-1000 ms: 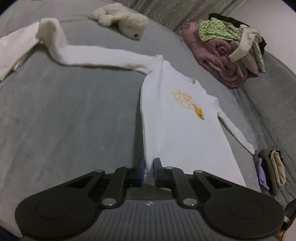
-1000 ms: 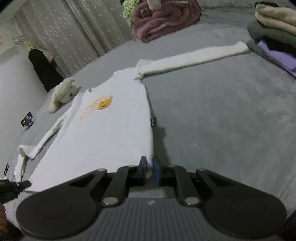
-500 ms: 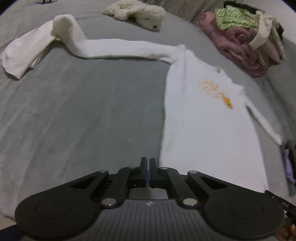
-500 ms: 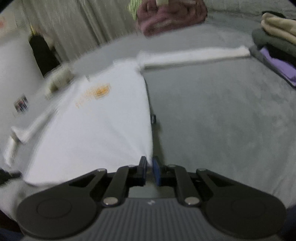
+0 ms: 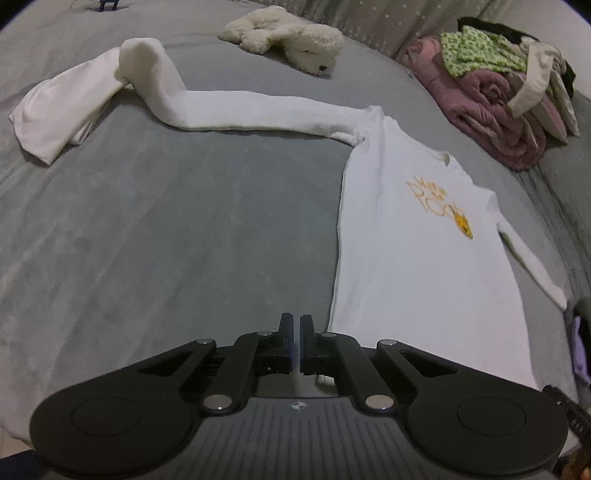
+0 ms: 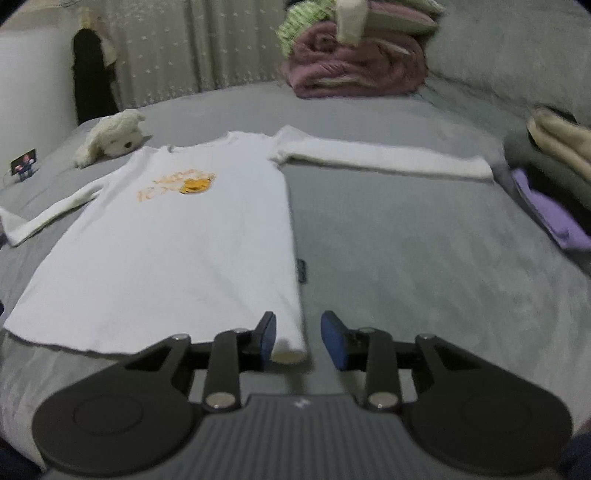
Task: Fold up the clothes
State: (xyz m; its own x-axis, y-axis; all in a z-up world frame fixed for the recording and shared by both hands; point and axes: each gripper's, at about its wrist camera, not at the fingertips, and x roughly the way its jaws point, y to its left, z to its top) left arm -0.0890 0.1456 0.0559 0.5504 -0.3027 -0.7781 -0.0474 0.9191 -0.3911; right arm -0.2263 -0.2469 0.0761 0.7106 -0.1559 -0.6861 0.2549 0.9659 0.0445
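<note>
- The white shirt (image 6: pixel 184 251) lay flat, print up, on the grey bed (image 5: pixel 166 240), its long axis running away from both grippers, sleeves stretched out sideways.
- The right gripper (image 6: pixel 298 341) was nearer: its jaws stood spread around the hem corner.
- The left gripper (image 5: pixel 296 341) had its jaws pressed together on nothing, the hem's other corner just to its right.

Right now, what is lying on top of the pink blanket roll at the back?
On the pink blanket roll sits a green patterned garment, with cream cloth draped over it and something black behind. Whatever lies beneath that heap is covered.
</note>
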